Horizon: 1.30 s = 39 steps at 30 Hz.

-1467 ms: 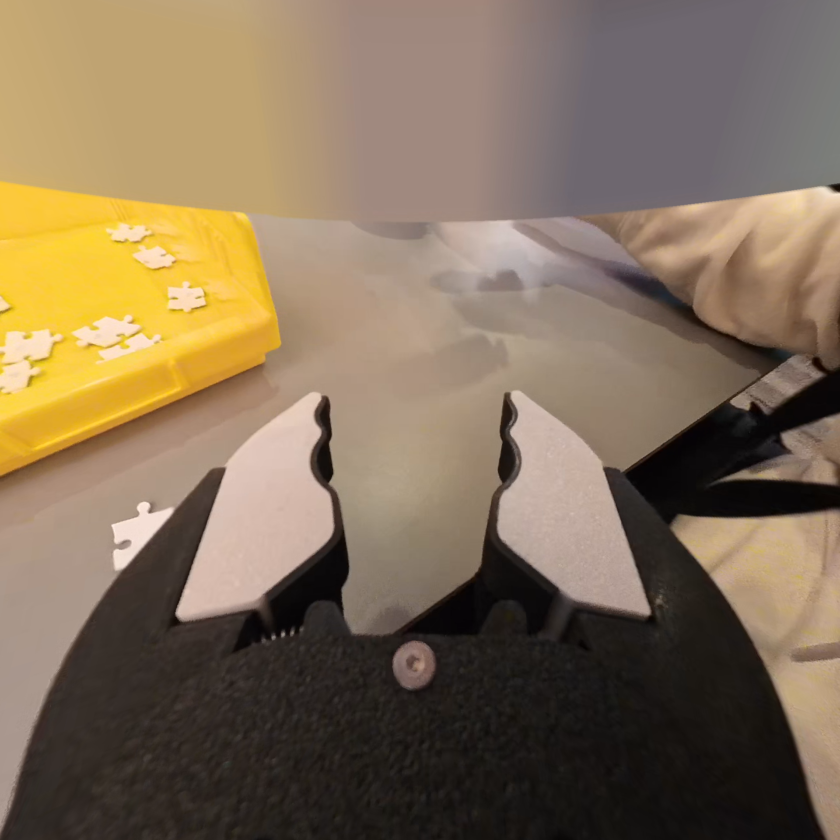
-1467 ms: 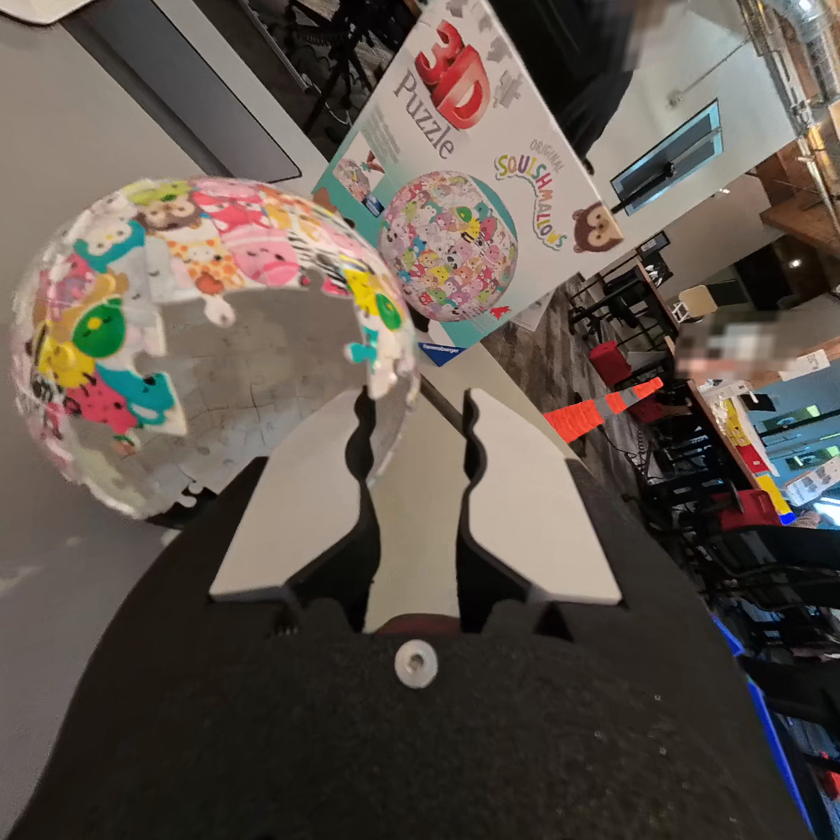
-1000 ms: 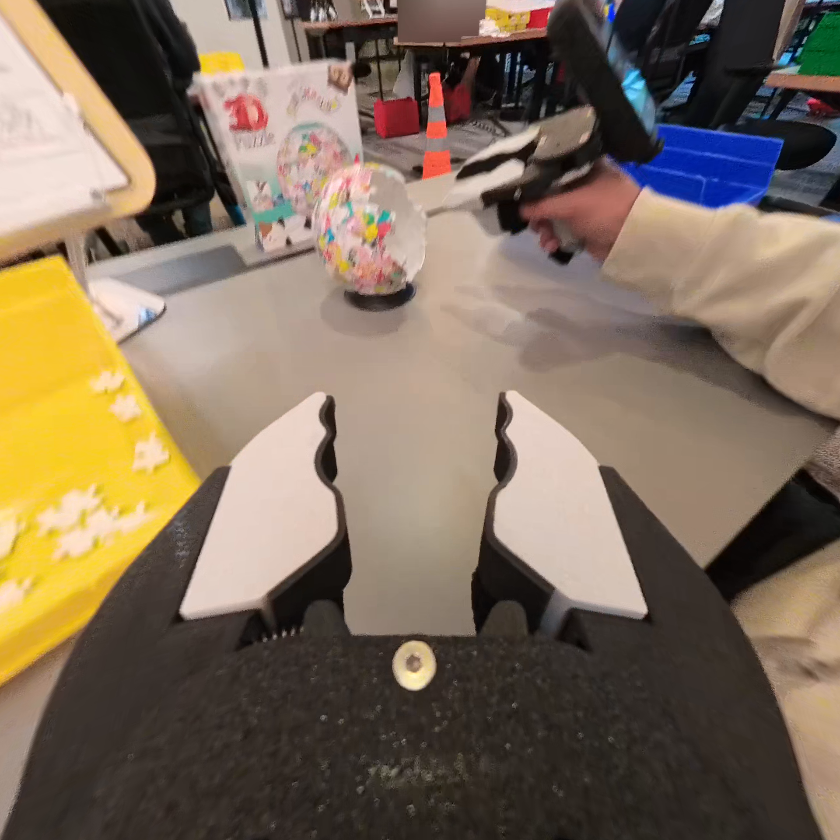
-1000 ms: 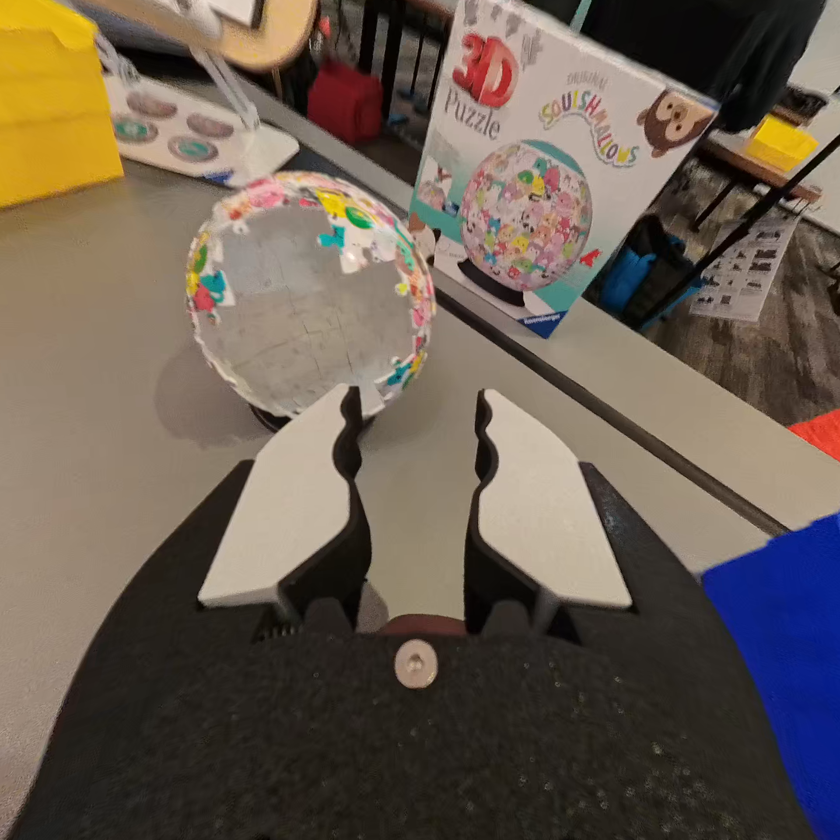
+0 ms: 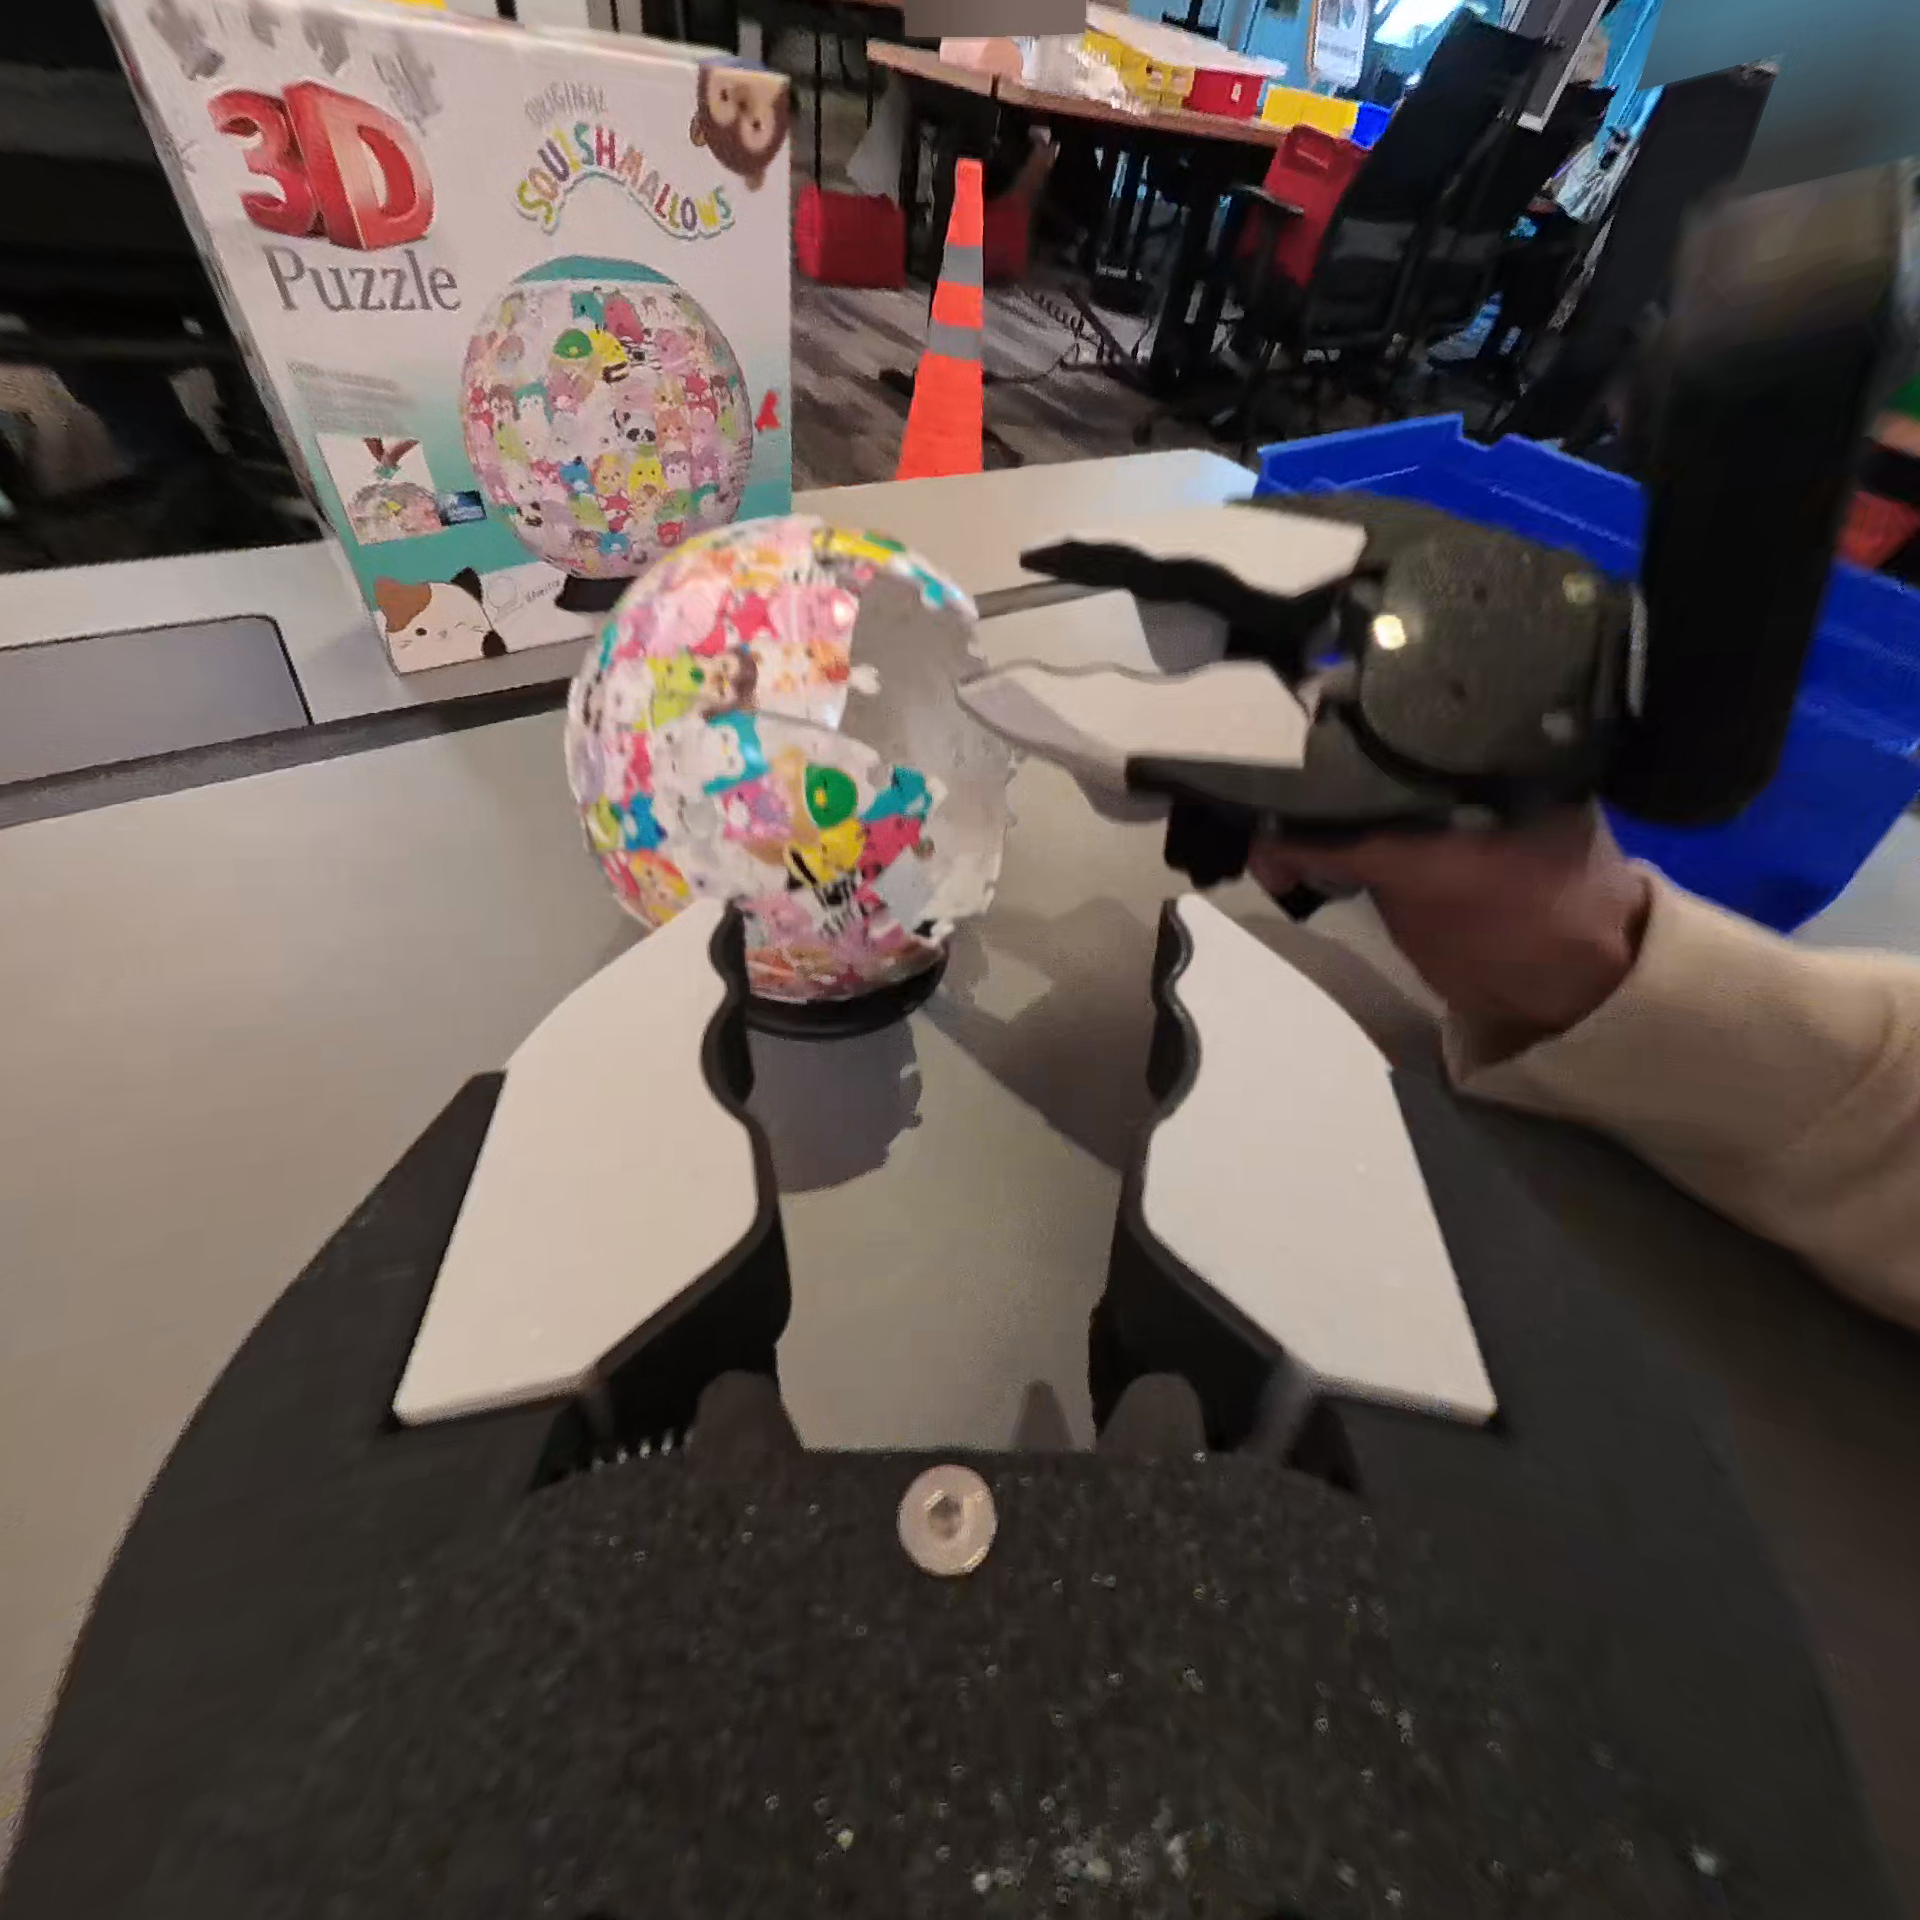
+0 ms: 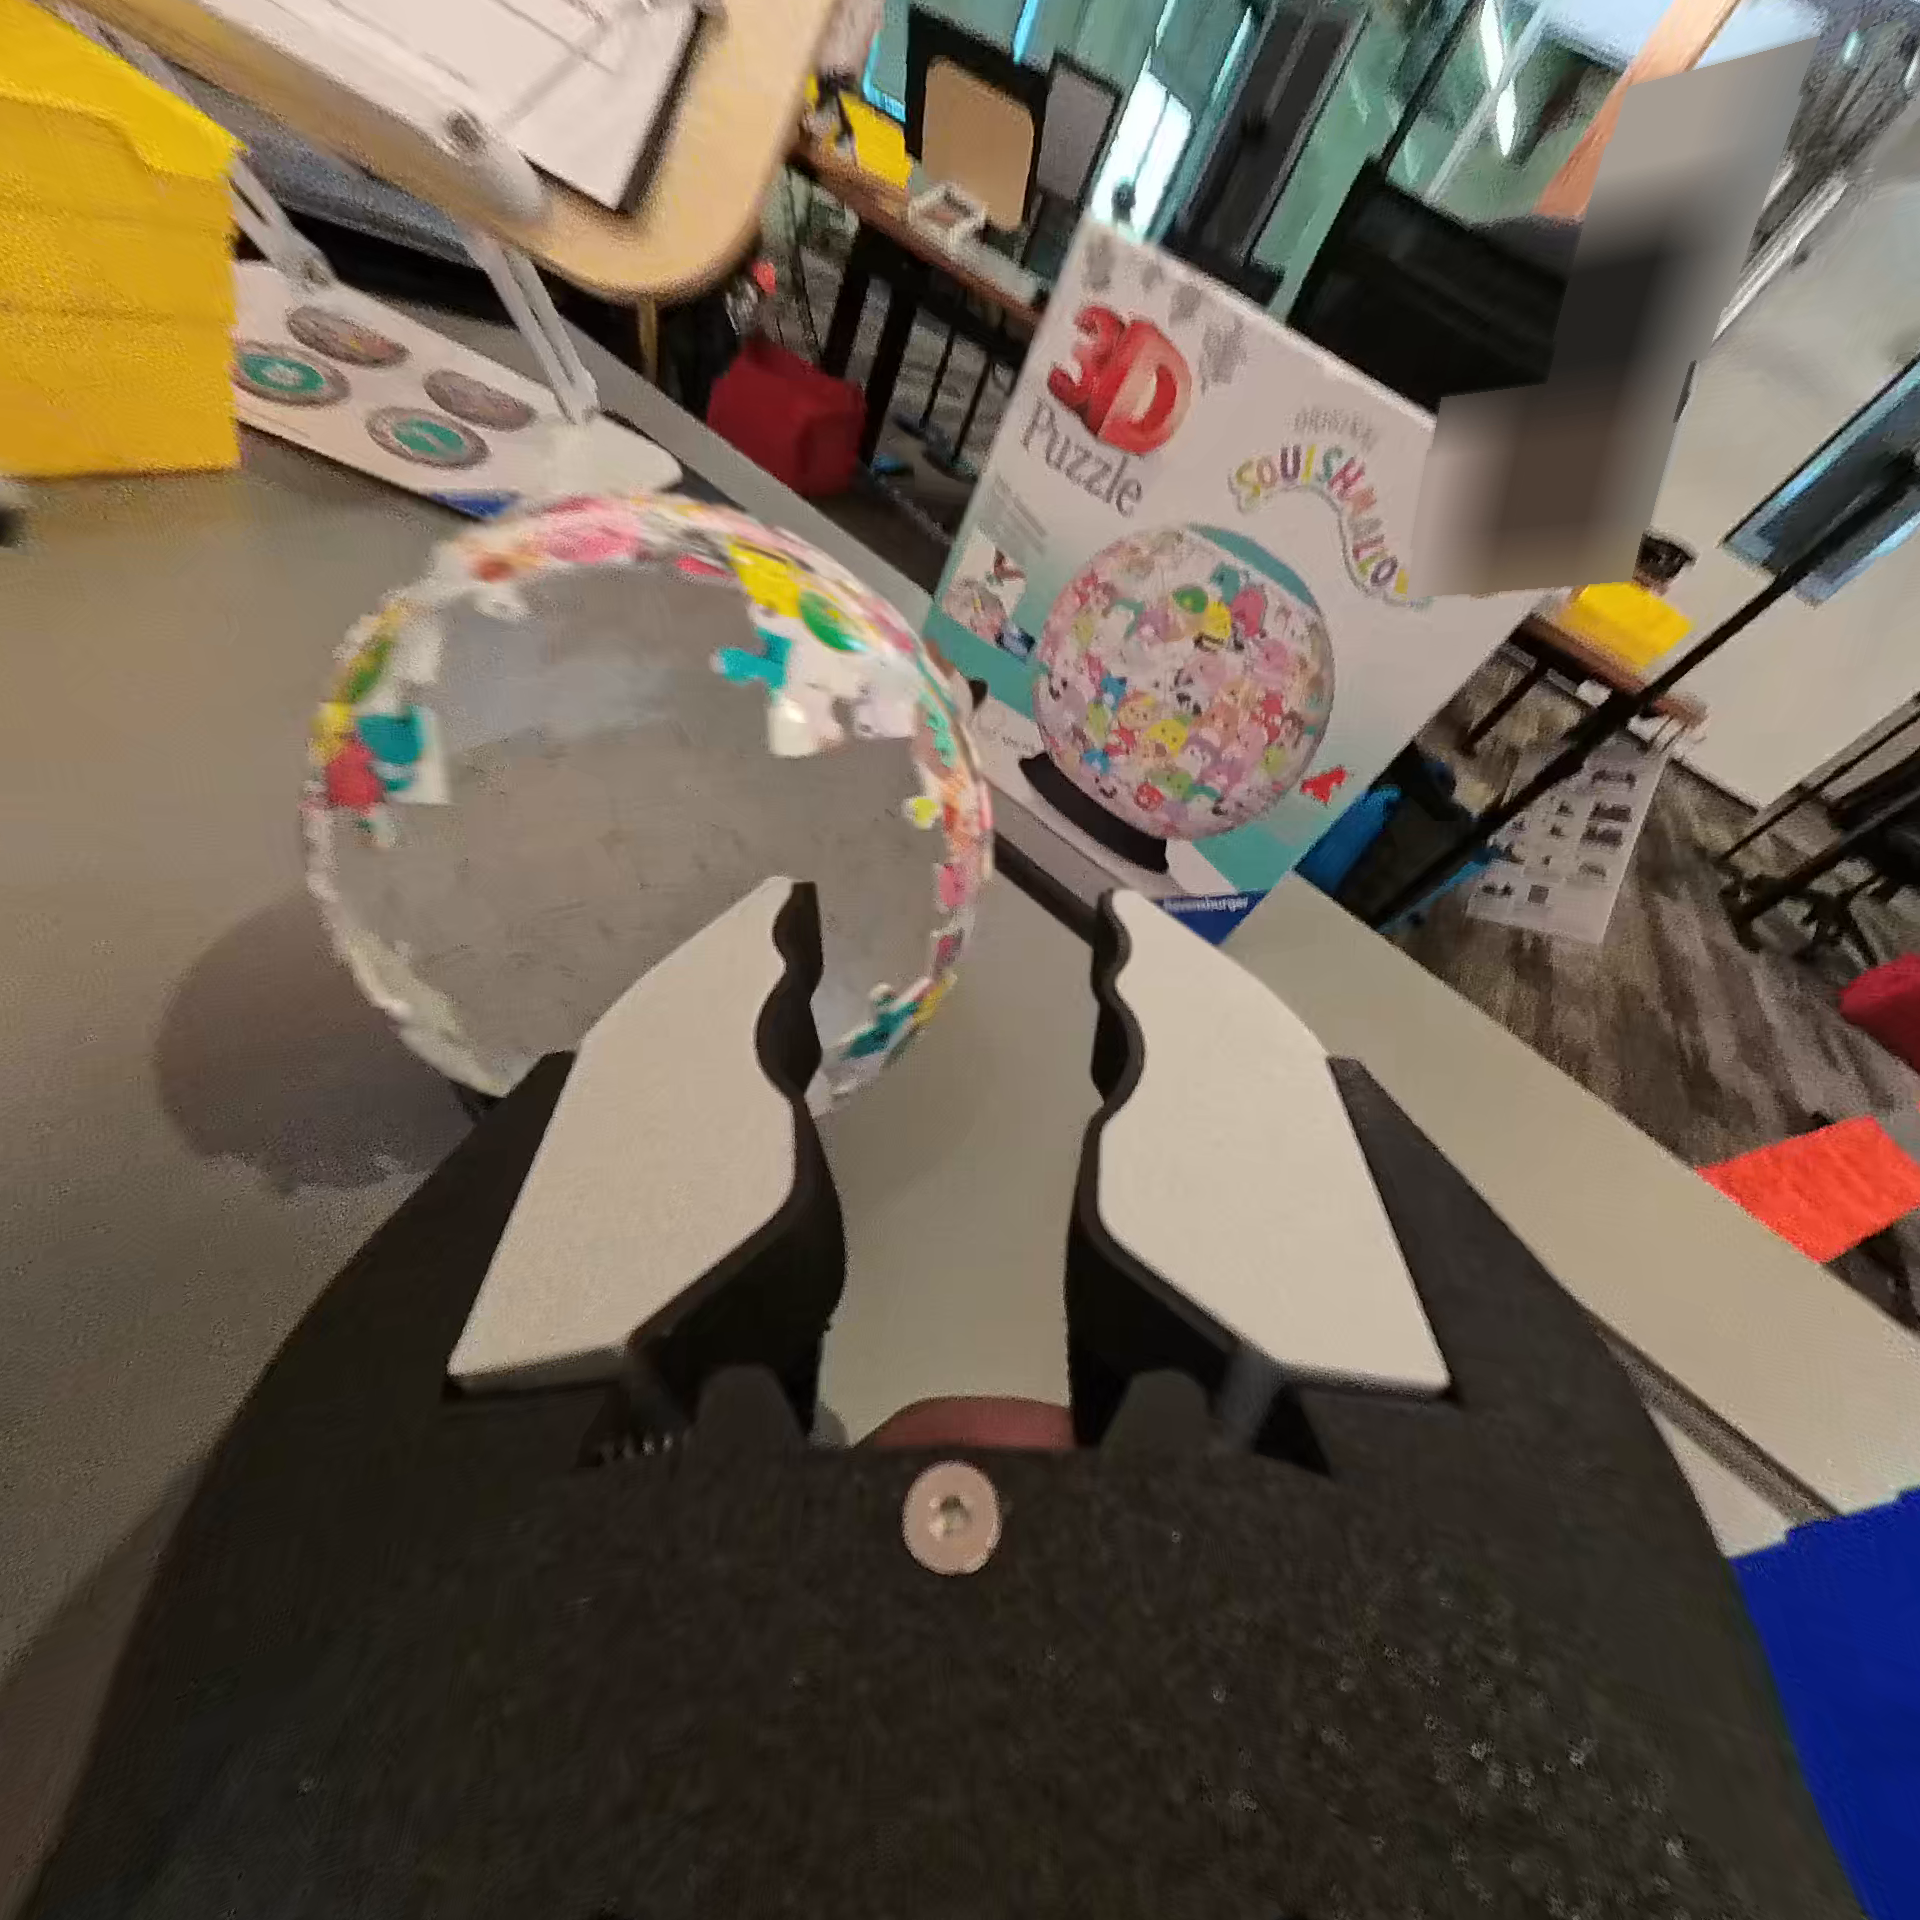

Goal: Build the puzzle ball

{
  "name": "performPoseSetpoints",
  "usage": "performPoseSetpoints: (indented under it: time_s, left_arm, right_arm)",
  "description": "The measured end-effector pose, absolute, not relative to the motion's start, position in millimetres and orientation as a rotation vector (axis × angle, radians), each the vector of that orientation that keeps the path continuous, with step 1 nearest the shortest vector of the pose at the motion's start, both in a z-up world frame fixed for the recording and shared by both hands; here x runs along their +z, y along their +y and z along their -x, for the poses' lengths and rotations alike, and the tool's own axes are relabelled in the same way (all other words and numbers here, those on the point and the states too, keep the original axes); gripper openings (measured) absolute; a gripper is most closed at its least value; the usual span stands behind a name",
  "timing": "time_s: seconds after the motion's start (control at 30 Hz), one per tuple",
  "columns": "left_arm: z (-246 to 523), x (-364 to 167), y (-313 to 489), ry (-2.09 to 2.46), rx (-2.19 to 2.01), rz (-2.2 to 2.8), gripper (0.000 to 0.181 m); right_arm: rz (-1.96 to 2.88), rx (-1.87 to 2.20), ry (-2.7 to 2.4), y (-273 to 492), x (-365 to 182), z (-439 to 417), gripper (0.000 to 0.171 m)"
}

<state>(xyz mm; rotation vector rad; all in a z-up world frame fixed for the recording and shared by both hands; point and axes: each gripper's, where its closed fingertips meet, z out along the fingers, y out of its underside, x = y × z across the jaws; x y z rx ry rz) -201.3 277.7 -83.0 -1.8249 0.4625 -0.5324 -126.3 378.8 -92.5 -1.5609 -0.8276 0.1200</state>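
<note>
Where the left wrist view looks across the grey tabletop [image 5: 260, 1039], the puzzle ball [image 5: 769, 748] sits just above the centre of the frame on a small black ring stand [image 5: 842, 1013], its colourful shell unfinished — a wide gap on its right side shows the pale inner surface. The left gripper [image 5: 945, 935] fills the lower half of that frame with its jaws released and nothing between them, its left fingertip overlapping the foot of the ball in the picture; whether it touches cannot be told. The right gripper [image 5: 1003, 623] comes in from the right edge, held in a hand [image 5: 1455, 883] with a beige sleeve [image 5: 1714, 1101], jaws parted and empty, the lower finger reaching to the rim of the gap. In the right wrist view the ball [image 6: 644, 790] lies left of centre, open side toward the camera, and the right gripper [image 6: 951, 904] stands in the lower middle of the frame, its left finger in front of the ball's lower right edge. Behind the ball, in the upper left of the left wrist view, the puzzle box [image 5: 468, 312] stands upright on the tabletop; an orange cone [image 5: 951, 343] stands on the floor beyond it — top centre of the frame. A blue bin [image 5: 1766, 665] sits at the right edge, and a yellow bin [image 6: 104, 260] shows in the upper left corner of the right wrist view.
</note>
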Motion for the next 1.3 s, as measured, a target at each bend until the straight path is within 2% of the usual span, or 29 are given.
performPoseSetpoints:
  time_s: [0.13, 0.3, 0.63, 0.93, 1.1, 1.3]
  left_arm:
    - [195.0, -92.5, 265.4, 0.547, -0.485, 1.734, 0.069]
    - [186.5, -109.8, 263.1, 0.616, -0.532, 1.718, 0.067]
    - [181.6, -108.1, 259.3, 0.644, -0.589, 1.702, 0.067]
    - [177.5, -112.0, 258.4, 0.678, -0.571, 1.714, 0.067]
    - [176.8, -112.7, 258.4, 0.683, -0.567, 1.716, 0.067]
    - [174.6, -114.3, 257.4, 0.702, -0.561, 1.721, 0.067]
  right_arm:
    - [1.629, 0.153, -0.824, 388.8, -101.8, 125.9, 0.044]
    - [1.635, -0.001, -0.888, 394.2, -101.9, 136.3, 0.039]
    - [1.697, 0.004, -0.896, 403.2, -107.0, 140.3, 0.023]
    - [1.617, -0.053, -0.980, 401.2, -107.1, 148.1, 0.033]
    - [1.636, -0.099, -0.935, 408.8, -107.3, 141.1, 0.029]
    - [1.603, -0.128, -0.914, 408.1, -103.7, 141.7, 0.015]
